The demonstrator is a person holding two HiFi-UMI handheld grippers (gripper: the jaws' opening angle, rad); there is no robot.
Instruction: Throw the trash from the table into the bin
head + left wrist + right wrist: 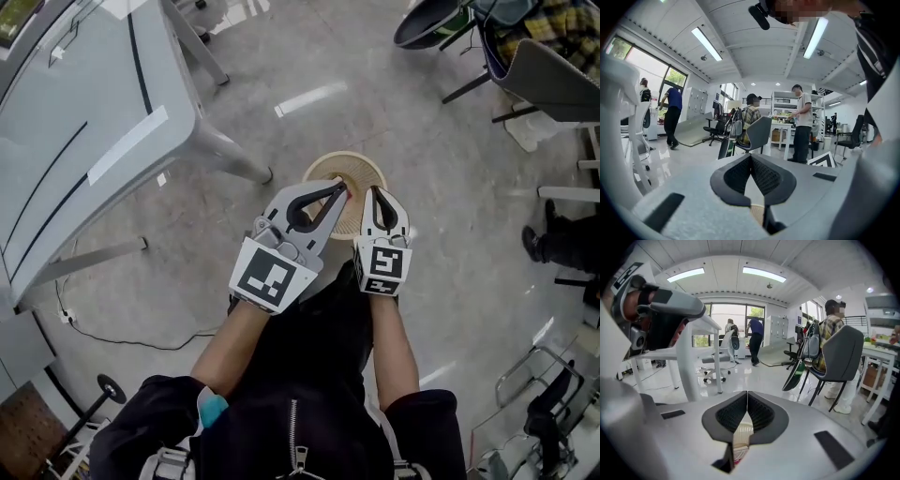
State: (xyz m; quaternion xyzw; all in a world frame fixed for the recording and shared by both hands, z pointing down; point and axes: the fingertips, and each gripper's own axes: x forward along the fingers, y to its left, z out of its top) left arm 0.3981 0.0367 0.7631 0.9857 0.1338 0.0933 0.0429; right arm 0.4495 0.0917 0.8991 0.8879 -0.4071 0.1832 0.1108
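Observation:
A round beige bin (327, 168) with ribbed walls stands on the floor just ahead of me. Both grippers hang above it, side by side. My left gripper (339, 190) has its jaws closed tip to tip with nothing between them, as the left gripper view (751, 155) also shows. My right gripper (375, 191) is shut as well, its pads meeting empty (747, 393). Through the gap under the right jaws I see the bin's ribbed wall (742, 432) and a bit of red and white trash (738, 456) inside. No trash shows on the table.
The grey table (84, 122) fills the upper left, its leg (230, 152) slanting down to the floor near the bin. Chairs (548, 75) stand at the upper right. A cable (122, 336) lies on the floor at left. Several people stand or sit farther off (802, 123).

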